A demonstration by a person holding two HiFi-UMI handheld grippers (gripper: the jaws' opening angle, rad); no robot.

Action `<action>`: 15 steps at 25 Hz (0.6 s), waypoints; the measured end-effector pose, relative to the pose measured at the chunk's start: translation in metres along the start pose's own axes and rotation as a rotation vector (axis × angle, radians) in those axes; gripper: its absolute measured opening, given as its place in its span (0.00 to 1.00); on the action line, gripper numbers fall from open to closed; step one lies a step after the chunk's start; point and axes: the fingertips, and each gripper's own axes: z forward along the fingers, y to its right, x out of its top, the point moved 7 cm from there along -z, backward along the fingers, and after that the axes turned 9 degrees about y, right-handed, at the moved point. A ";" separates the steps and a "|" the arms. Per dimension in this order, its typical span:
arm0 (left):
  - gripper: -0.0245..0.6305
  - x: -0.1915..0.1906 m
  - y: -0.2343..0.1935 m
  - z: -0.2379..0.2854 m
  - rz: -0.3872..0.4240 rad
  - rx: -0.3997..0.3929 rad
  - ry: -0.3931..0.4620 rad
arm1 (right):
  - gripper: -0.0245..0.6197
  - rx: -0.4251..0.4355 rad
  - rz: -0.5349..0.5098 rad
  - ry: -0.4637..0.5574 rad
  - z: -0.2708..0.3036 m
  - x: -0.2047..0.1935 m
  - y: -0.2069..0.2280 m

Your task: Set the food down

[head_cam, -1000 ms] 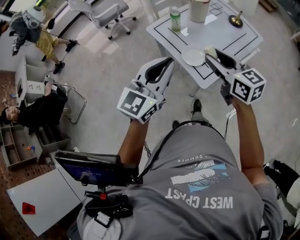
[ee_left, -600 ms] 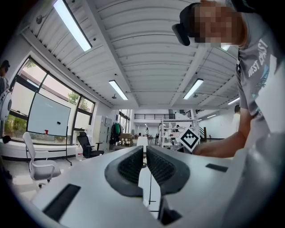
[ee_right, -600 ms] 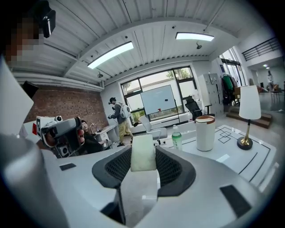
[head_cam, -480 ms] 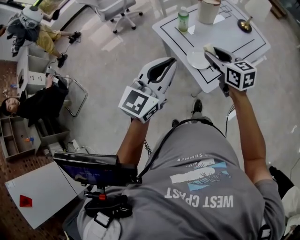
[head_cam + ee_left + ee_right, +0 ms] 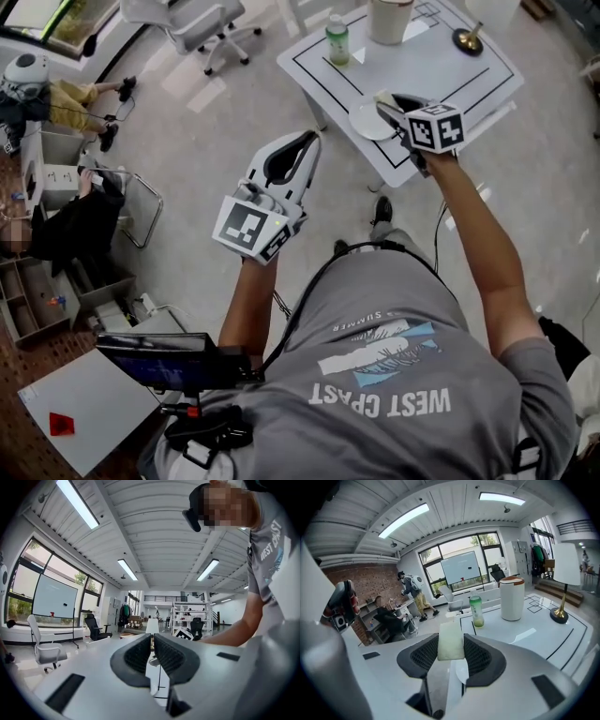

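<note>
The right gripper [image 5: 451, 662] clamps the food [image 5: 451, 639], a pale flat rectangular slab whose lower end is hidden between ribbed black pads, above a round white plate [image 5: 364, 120] on the line-marked table [image 5: 450, 70]. The left gripper [image 5: 152, 651], jaws together and empty, hangs beside the table.

Head view looks steeply down; right gripper view shares its table [image 5: 441, 70].

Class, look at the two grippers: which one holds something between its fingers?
The right gripper: a pale slab of food is clamped between its fingers. The left gripper has its fingers closed together on nothing.
</note>
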 end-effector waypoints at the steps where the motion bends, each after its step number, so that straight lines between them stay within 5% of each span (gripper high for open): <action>1: 0.05 -0.001 0.000 0.000 -0.001 0.004 -0.004 | 0.30 -0.006 -0.008 -0.010 0.004 -0.001 0.004; 15: 0.06 -0.017 -0.003 0.000 -0.020 0.063 -0.063 | 0.30 -0.036 0.019 -0.172 0.063 -0.043 0.056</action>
